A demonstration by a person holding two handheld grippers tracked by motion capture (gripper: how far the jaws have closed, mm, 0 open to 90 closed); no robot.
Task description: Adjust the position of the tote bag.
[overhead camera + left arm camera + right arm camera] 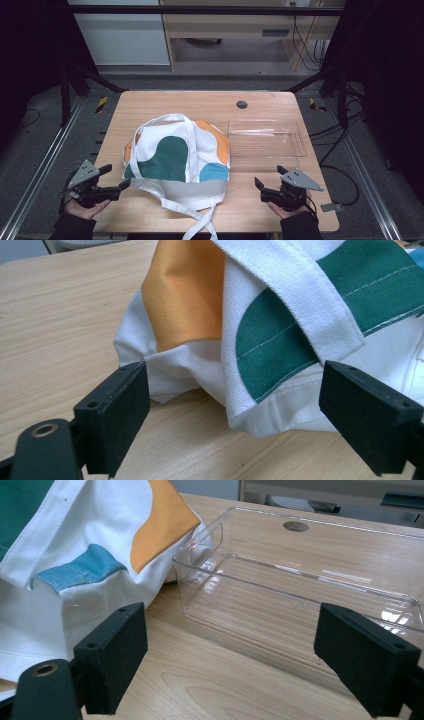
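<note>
the canvas tote bag (177,157) lies crumpled mid-table, touching the clear plastic bin (266,137) at its right. left gripper (114,180) sits at the bag's left edge, right gripper (268,187) just beside its right edge; both have jaws spread, pinching nothing. recommended: take each lower corner squarely on a seam, close fully, keep the loose straps (200,222) clear before lifting.

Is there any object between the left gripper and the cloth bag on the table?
Nothing visible does. The left gripper hovers with open jaws just off the near left corner of the cloth bag, and only bare table lies between them. The clear tray sits on the bag's far side.
</note>
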